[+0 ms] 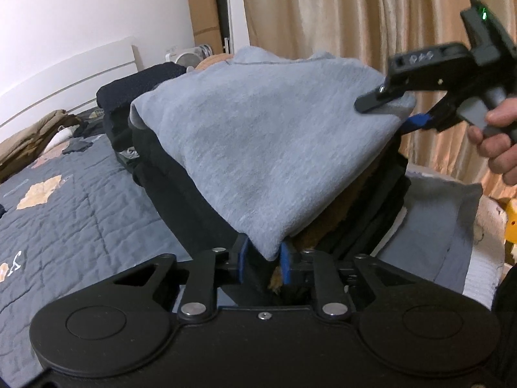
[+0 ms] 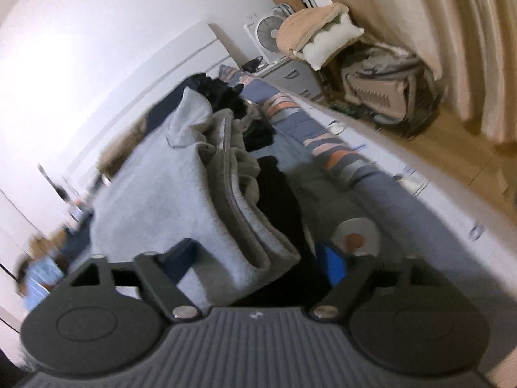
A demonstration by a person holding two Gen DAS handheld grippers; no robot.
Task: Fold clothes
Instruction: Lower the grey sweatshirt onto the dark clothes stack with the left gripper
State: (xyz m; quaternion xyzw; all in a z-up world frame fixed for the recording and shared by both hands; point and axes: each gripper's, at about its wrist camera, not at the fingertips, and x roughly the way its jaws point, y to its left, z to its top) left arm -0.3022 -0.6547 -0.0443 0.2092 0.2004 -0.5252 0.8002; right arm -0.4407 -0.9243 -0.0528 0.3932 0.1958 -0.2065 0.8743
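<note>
A folded grey-blue sweatshirt (image 1: 258, 135) is held up over a pile of black and brown clothes (image 1: 365, 213) on the bed. My left gripper (image 1: 265, 258) is shut on its near corner, with the blue pads (image 1: 286, 260) pinching the cloth. In the left wrist view my right gripper (image 1: 384, 113), held by a hand (image 1: 497, 148), clamps the far right corner, one finger above the cloth and one below. In the blurred right wrist view the sweatshirt's thick folded edge (image 2: 226, 226) and some black cloth fill the gap between my right gripper's (image 2: 258, 255) jaws.
A quilted blue-grey bedspread (image 1: 80, 210) covers the bed, with dark clothes (image 1: 129, 93) heaped by the white headboard (image 1: 64, 71). A grey pillow (image 1: 446, 213) lies to the right. Beyond the bed stand a fan (image 2: 268, 32), a full laundry basket (image 2: 381, 90), curtains (image 2: 436, 16) and wooden floor (image 2: 468, 148).
</note>
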